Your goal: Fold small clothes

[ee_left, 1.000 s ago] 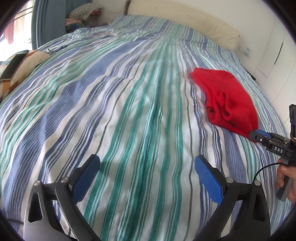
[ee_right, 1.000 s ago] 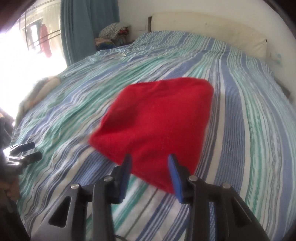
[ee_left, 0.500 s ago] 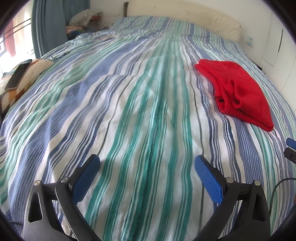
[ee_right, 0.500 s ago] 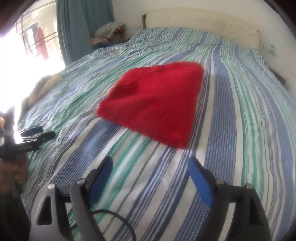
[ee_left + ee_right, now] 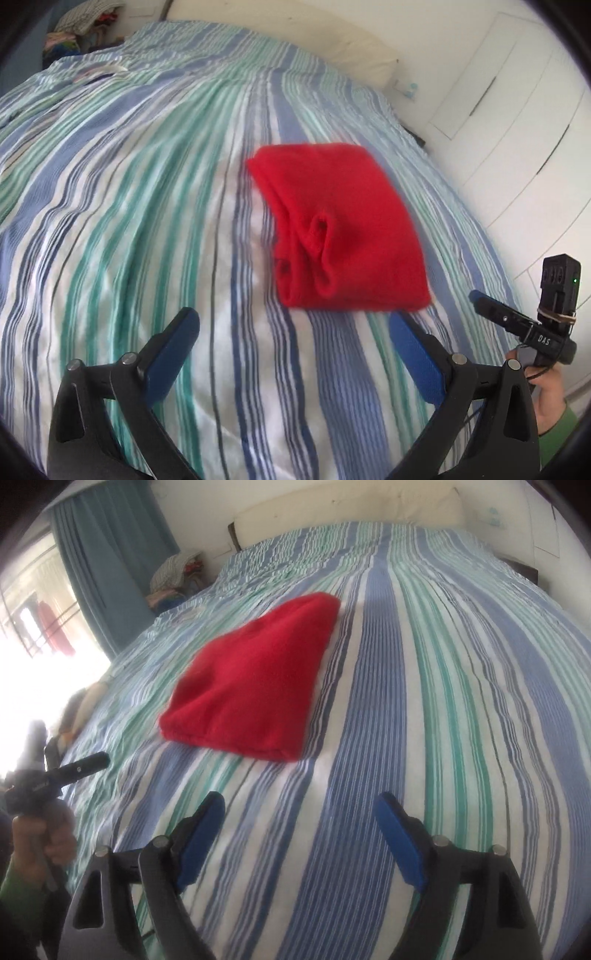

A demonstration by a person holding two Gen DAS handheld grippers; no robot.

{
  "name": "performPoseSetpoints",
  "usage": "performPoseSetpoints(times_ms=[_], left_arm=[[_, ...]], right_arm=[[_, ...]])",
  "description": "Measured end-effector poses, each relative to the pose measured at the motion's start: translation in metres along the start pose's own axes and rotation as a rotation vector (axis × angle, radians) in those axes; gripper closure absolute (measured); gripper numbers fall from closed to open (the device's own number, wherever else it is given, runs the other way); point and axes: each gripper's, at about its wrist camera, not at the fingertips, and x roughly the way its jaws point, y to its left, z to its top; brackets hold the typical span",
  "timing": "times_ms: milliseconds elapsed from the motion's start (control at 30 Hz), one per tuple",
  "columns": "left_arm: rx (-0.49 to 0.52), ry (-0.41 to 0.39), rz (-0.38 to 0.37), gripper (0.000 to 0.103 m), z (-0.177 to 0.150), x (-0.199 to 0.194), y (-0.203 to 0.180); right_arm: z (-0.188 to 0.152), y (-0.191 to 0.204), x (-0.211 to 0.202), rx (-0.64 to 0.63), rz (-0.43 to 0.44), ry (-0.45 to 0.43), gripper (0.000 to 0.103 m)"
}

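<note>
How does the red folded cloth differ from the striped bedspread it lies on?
The red folded garment is one plain colour; the bedspread has blue, green and white stripes. The garment is a small, compact, layered bundle, with fold edges showing in the left wrist view; the bedspread is spread over the whole bed in a single sheet. Both are soft fabric, and neither is held by a gripper.
</note>
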Motion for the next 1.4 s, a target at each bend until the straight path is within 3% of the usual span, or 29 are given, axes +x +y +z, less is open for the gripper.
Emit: performPoseSetpoints(times_ms=[133,267,333,367,400,433,467,533,600,767,833,867,900,933,967,1000,1033,1100,1167,1233,1400], left_arm=[[0.045,0.041,0.073,0.001,0.053,0.058,-0.005],[0.045,0.069,0.085,0.002,0.079,0.093,-0.002],[0.031,0.094,0.061,0.006,0.083,0.104,-0.001],[0.026,0.113,0.047,0.034,0.082,0.11,-0.001],[0.019,0.138,0.025,0.071,0.08,0.117,-0.001],[0.01,0.145,0.018,0.075,0.078,0.12,-0.003],[0.015,0.125,0.028,0.08,0.078,0.117,-0.007],[0.047,0.084,0.032,0.082,0.078,0.103,-0.019],[0.058,0.034,-0.002,0.083,0.084,0.079,-0.028],[0.083,-0.084,-0.075,0.081,0.115,0.02,-0.052],[0.093,-0.077,-0.06,0.07,0.125,0.019,-0.059],[0.093,-0.056,-0.02,0.053,0.125,0.024,-0.058],[0.091,-0.039,0.054,0.038,0.122,0.033,-0.057],[0.094,-0.034,0.144,0.036,0.115,0.038,-0.054],[0.109,-0.037,0.222,0.036,0.104,0.039,-0.05],[0.136,-0.045,0.275,0.034,0.09,0.037,-0.047],[0.169,-0.057,0.315,0.032,0.073,0.03,-0.047],[0.216,-0.099,0.384,0.013,0.039,0.007,-0.049],[0.237,-0.166,0.454,0.002,0.004,-0.022,-0.057],[0.24,-0.21,0.492,0.002,-0.027,-0.049,-0.069],[0.166,-0.17,0.513,0.002,-0.074,-0.093,-0.091]], right_arm=[[0.066,-0.017,0.039,0.103,0.105,-0.04,0.013],[0.118,-0.03,0.109,0.161,0.224,0.054,0.013],[0.133,-0.033,0.142,0.178,0.228,0.091,0.013],[0.137,-0.035,0.157,0.196,0.225,0.1,0.014],[0.14,-0.036,0.169,0.212,0.231,0.103,0.022],[0.142,-0.032,0.178,0.201,0.25,0.105,0.032],[0.143,-0.025,0.183,0.155,0.246,0.11,0.061],[0.143,-0.004,0.179,0.047,0.147,0.082,0.071],[0.148,0.01,0.157,-0.008,0.12,0.015,0.075],[0.174,0.044,0.077,-0.141,0.128,-0.141,0.076],[0.189,0.047,0.055,-0.147,0.14,-0.172,0.076],[0.195,0.046,0.051,-0.138,0.14,-0.173,0.072],[0.201,0.043,0.052,-0.117,0.136,-0.155,0.062],[0.202,0.034,0.056,-0.086,0.119,-0.123,0.052],[0.199,0.027,0.062,-0.062,0.073,-0.092,0.024],[0.191,0.02,0.064,-0.048,0.01,-0.071,0.01],[0.179,0.014,0.062,-0.048,-0.044,-0.062,0.01],[0.149,0.005,0.049,-0.07,-0.111,-0.035,0.01],[0.109,0.005,0.029,-0.111,-0.164,-0.002,0.01],[0.069,0.01,0.005,-0.154,-0.209,0.021,0.01],[-0.006,0.037,-0.059,-0.179,-0.293,0.032,0.01]])
